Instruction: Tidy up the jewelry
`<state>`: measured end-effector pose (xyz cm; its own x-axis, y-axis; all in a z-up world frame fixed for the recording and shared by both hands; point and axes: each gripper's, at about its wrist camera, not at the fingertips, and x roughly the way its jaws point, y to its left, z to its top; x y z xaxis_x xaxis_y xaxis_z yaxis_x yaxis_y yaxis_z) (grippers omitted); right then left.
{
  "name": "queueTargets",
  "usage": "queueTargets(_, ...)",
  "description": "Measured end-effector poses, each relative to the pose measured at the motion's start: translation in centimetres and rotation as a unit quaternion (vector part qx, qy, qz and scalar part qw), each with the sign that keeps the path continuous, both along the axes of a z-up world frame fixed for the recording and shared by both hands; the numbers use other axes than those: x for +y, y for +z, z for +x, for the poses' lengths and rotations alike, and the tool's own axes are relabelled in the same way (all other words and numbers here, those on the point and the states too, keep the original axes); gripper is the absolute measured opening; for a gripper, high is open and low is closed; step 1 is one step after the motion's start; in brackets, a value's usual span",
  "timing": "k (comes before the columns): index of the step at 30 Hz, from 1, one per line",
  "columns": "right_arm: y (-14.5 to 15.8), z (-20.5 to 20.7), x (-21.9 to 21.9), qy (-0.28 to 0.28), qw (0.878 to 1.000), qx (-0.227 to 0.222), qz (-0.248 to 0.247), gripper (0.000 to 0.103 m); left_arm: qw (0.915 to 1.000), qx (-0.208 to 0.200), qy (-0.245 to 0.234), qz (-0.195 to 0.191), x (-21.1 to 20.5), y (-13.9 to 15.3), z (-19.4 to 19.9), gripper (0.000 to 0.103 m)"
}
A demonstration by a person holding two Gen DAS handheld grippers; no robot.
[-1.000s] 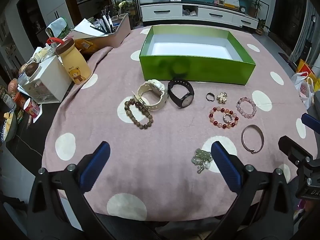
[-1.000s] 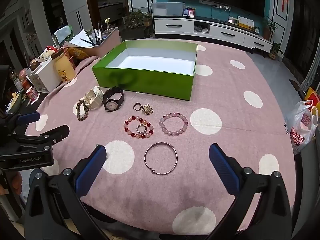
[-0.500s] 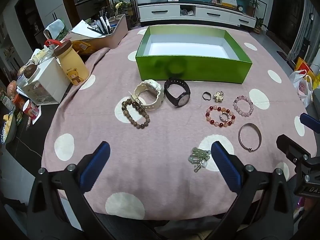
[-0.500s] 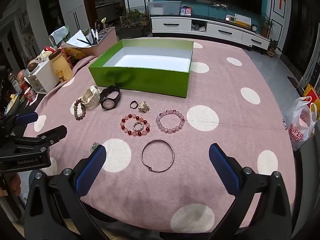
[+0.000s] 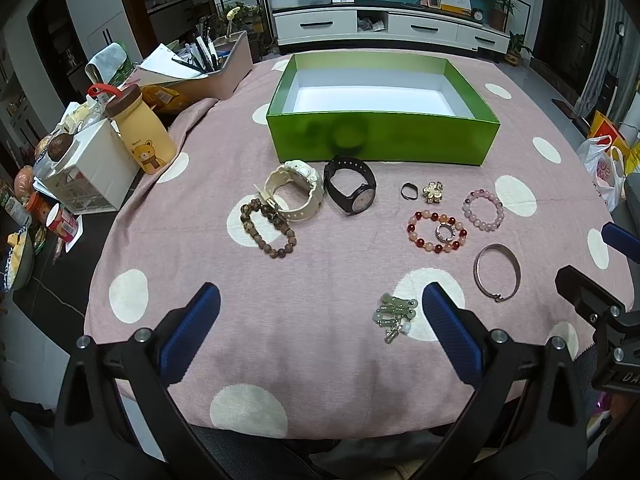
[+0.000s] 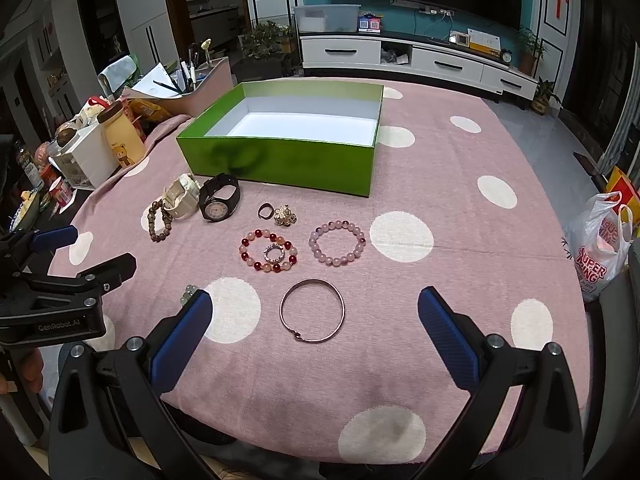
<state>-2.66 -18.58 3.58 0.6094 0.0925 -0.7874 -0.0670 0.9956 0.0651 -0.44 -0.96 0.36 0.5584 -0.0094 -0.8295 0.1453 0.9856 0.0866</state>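
Both the left gripper [image 5: 320, 320] and right gripper [image 6: 316, 320] are held wide open above the table's [image 5: 320, 380] near edge. Jewelry, including a silver bangle [image 6: 312, 311], is laid mid-table before an empty green box [image 5: 380, 140].

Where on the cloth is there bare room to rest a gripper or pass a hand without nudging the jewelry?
Free: the cloth to the right of the green box and pale pink bracelet, and the near edge strip this side of the silver bangle. Crowded: the band from the brown bead bracelet and watches across to the bangle, just before the box's front wall.
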Motion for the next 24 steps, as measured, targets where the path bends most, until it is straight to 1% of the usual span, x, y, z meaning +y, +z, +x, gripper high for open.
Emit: queueTargets(24,0.19,-0.13,0.14,0.0,1.0,0.0,0.0,0.102,1.0,0.0,-0.001,0.0,0.11,-0.11,-0.24,0.101)
